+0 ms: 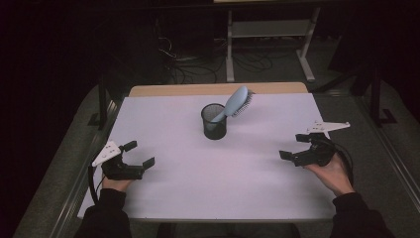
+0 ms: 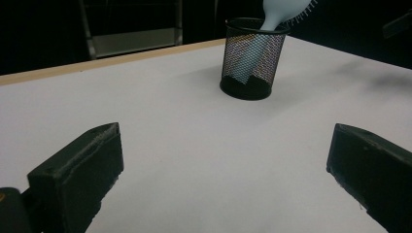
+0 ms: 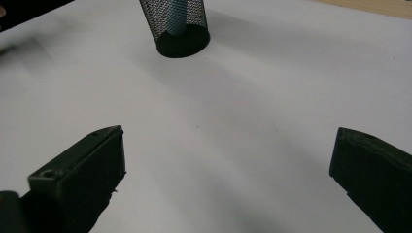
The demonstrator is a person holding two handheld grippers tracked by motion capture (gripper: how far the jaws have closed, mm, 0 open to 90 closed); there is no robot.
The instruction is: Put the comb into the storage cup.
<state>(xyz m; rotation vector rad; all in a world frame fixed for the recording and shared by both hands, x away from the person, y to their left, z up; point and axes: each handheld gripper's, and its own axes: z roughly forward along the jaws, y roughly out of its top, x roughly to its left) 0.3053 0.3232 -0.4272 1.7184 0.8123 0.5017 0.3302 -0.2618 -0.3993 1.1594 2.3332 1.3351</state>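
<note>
The hairbrush (image 1: 236,102) stands handle-down in the black mesh cup (image 1: 214,121), its blue head leaning out over the rim toward the far right. The cup sits near the far middle of the white surface (image 1: 223,173). Your left tongs (image 1: 139,154) and right tongs (image 1: 293,146) rest at the near corners, well apart from the cup, both spread wide and holding nothing.

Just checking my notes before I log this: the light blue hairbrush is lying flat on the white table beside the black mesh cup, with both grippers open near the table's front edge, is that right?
Not quite. The hairbrush is not flat on the table: its handle stands in the mesh cup, and its head leans out over the rim, as the high view shows. The left gripper and right gripper are open near the front edge.
</note>
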